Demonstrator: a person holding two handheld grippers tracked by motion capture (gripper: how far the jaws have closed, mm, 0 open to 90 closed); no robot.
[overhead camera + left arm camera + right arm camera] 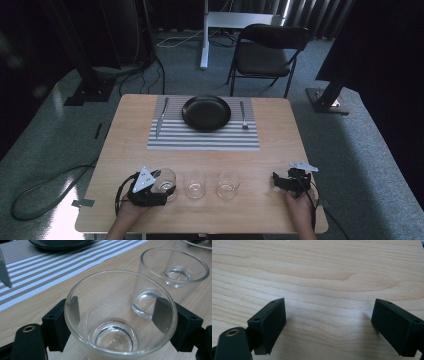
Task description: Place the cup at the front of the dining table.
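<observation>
Three clear empty glasses stand in a row near the table's front edge. My left gripper (161, 186) is shut on the leftmost glass (167, 177). In the left gripper view its grey pads (162, 315) press on both sides of that glass (120, 340), which stands upright on the wood. Just beyond it are the middle glass (172, 272) (194, 184) and the right glass (228, 183). My right gripper (287, 178) rests at the front right of the table. It stands open (329, 322) over bare wood with nothing between its jaws.
A striped placemat (202, 137) lies at the far middle of the table with a black plate (206, 112) on it, a knife (161, 117) to its left and a fork (243, 115) to its right. A black chair (267, 50) stands beyond the table.
</observation>
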